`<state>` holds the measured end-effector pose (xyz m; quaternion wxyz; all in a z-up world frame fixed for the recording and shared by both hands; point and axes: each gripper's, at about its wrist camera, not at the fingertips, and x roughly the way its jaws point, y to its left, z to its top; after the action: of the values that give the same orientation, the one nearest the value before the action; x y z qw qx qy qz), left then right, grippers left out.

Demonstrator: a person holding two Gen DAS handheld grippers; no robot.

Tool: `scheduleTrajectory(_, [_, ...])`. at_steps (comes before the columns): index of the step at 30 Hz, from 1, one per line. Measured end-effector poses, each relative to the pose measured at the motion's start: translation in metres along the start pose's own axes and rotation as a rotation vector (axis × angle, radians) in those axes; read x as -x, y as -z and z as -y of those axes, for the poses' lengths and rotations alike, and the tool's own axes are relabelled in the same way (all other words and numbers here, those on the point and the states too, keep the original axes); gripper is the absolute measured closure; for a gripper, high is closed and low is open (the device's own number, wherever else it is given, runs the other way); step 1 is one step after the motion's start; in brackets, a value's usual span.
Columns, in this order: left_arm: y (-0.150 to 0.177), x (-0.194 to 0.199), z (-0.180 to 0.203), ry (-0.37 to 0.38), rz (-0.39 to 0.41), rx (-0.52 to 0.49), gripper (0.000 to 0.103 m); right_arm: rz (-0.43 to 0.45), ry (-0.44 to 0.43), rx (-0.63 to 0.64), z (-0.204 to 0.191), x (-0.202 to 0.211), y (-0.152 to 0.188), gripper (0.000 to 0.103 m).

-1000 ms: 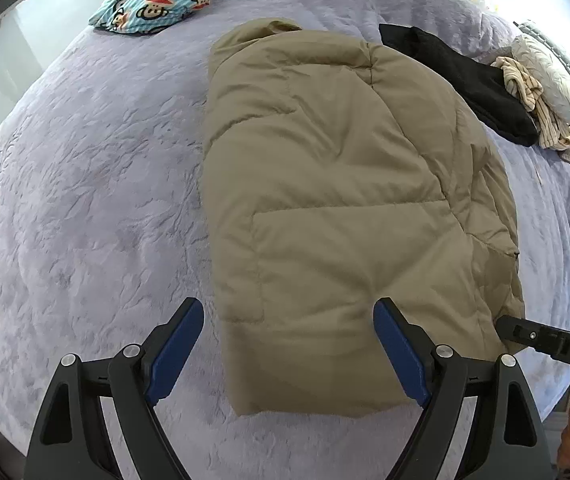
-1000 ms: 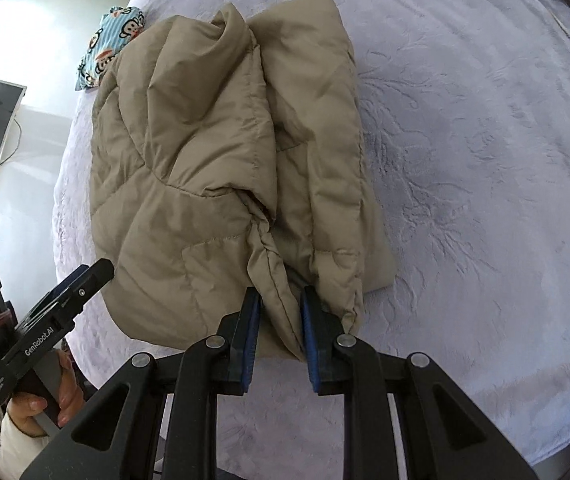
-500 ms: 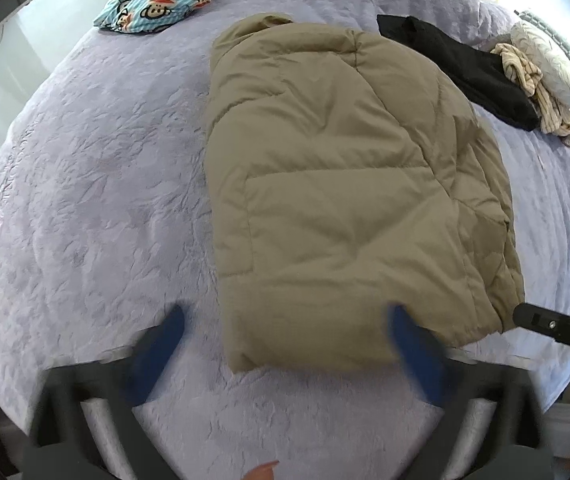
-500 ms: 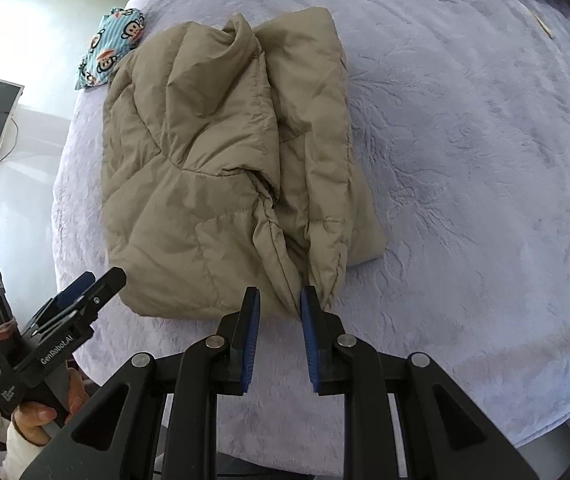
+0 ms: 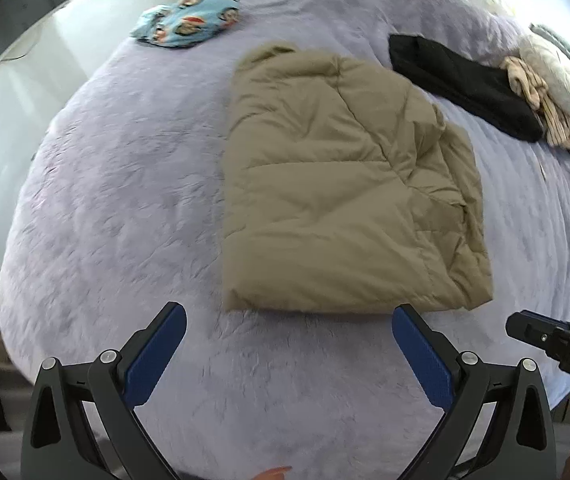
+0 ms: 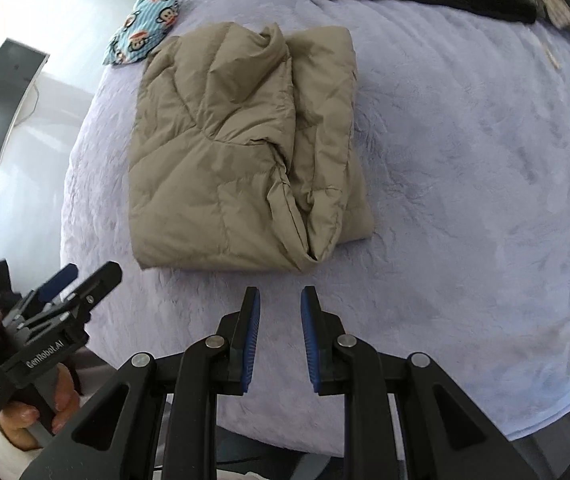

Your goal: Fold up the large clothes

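My left gripper (image 5: 289, 332) has just spread wide, empty; my right gripper (image 6: 280, 304) stands narrowly parted, pinching nothing. Past both, the folded tan jacket (image 5: 337, 184) lies mid-bed (image 5: 125, 200), black clothes (image 5: 465, 84) beyond it toward the far edge.

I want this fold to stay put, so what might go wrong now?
1. The puffy jacket has a loose bunched flap along its right side; it may spring open now that neither gripper holds it.
2. It lies near the bed's front edge, so a nudge from the left gripper or right gripper might slide it off.
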<state>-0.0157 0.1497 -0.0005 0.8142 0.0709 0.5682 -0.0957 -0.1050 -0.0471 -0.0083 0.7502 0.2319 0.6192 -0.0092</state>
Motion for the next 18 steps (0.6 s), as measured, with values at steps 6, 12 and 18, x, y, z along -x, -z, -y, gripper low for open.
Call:
scheduleTrajectory(6, [0.018,0.042,0.009,-0.047,0.055,0.053,0.000,0.085,0.058,0.082,-0.007,0.039,0.010,0.028])
scheduleTrajectory(12, [0.018,0.082,0.006,-0.014,0.115,0.082,0.000,0.162,0.102,0.131,-0.015,0.072,0.016,0.020])
scheduleTrajectory(18, [0.001,0.105,-0.001,-0.034,0.177,0.029,0.000,0.288,0.114,0.166,-0.037,0.097,0.017,0.000])
